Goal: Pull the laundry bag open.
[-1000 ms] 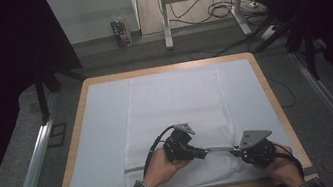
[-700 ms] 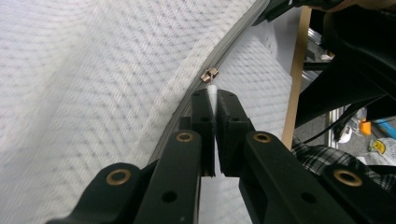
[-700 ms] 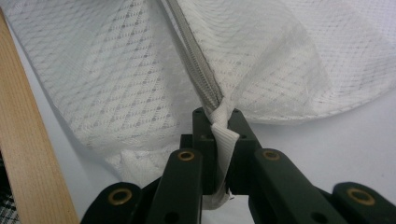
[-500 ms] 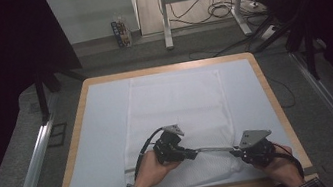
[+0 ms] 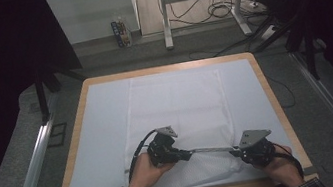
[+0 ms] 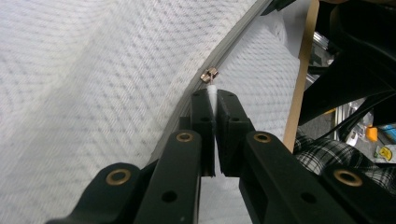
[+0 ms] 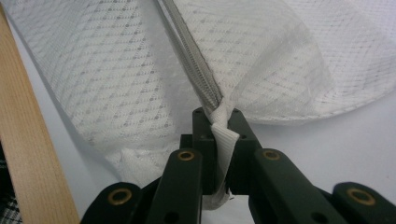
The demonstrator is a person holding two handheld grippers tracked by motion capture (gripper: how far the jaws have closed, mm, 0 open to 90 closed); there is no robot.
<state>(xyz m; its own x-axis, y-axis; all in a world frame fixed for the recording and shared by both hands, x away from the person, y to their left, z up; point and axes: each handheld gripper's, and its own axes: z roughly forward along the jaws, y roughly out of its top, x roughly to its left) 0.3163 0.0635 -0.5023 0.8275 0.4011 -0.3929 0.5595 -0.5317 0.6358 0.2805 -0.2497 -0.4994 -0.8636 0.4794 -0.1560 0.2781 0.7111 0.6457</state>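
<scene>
A white mesh bag (image 5: 176, 102) lies flat on the table's pale mat, with a grey zipper (image 5: 211, 150) along its near edge. My left gripper (image 5: 184, 155) is shut on the white pull tab (image 6: 212, 91) of the metal slider (image 6: 208, 74). The zipper (image 6: 233, 42) runs away up and to the right in the left gripper view. My right gripper (image 5: 237, 152) is shut on the white fabric tab (image 7: 223, 135) at the zipper's end. From there the zipper (image 7: 191, 56) stretches taut across the mesh (image 7: 102, 70).
The wooden table rim (image 5: 278, 106) frames the mat, and its near edge (image 7: 28, 154) lies close beside my right gripper. A metal rail (image 5: 34, 165) runs along the left. A desk frame and cables (image 5: 212, 10) stand on the floor beyond the table.
My left gripper has slid left along the zipper with the pull tab, lengthening the taut stretch between the two grippers. The right gripper has stayed put.
</scene>
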